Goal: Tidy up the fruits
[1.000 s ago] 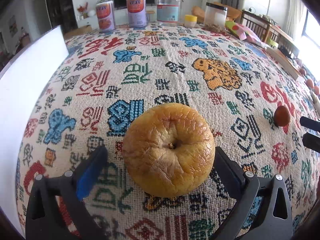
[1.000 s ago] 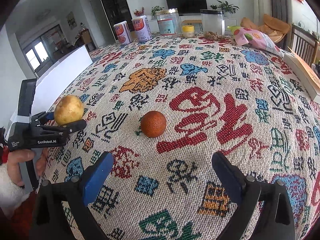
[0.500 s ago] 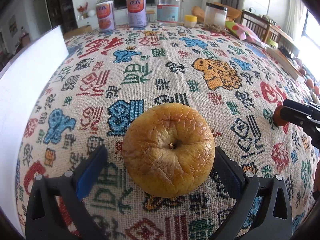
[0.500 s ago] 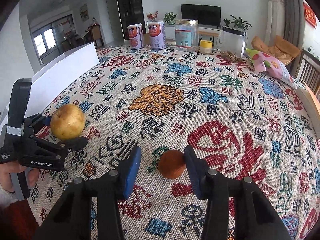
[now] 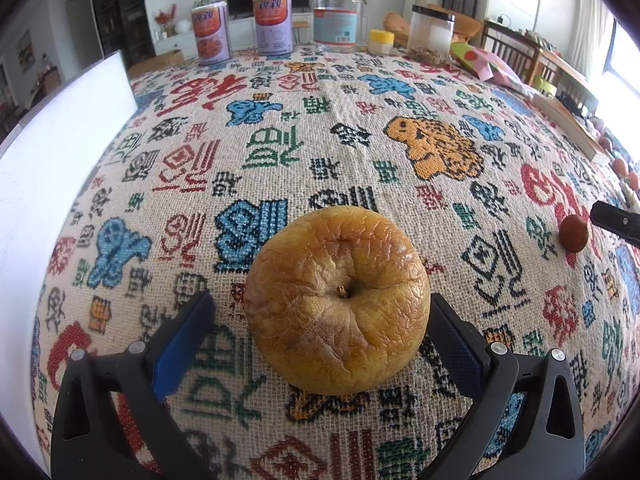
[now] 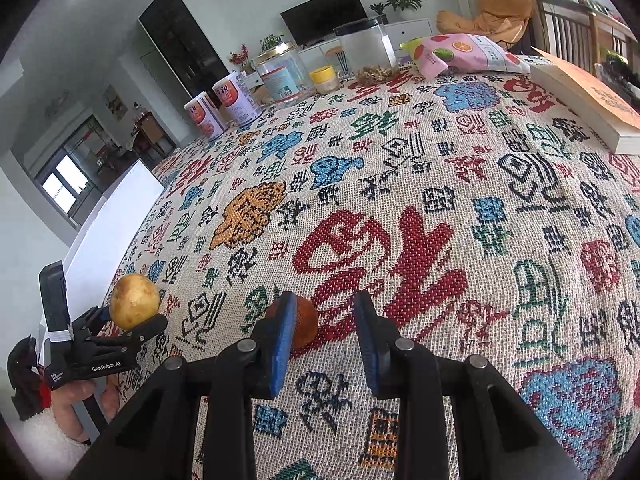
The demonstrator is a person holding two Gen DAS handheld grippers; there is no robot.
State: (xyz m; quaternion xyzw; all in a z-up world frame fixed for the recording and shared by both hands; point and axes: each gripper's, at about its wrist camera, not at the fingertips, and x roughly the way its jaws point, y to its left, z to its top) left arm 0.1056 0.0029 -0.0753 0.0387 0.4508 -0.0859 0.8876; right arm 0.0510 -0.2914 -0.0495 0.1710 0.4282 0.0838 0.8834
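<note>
Left gripper (image 5: 320, 320) is standing wide open around one wrinkled yellow apple (image 5: 338, 300); right pad touching, left pad apart. Whether the apple is resting on the cloth, cannot tell.

Right gripper (image 6: 325, 334) is sitting partly open, empty; one small brown fruit (image 6: 306, 326) is lying just behind its left pad (image 6: 280, 344), outside the gap.

Only the right wrist view is showing the hand (image 6: 80, 396) and a book (image 6: 588, 104) at the right edge.

Patterned tablecloth (image 5: 360, 152) is covering the table. Two cans (image 5: 210, 34), two clear jars (image 5: 339, 20) are lining the far edge.
</note>
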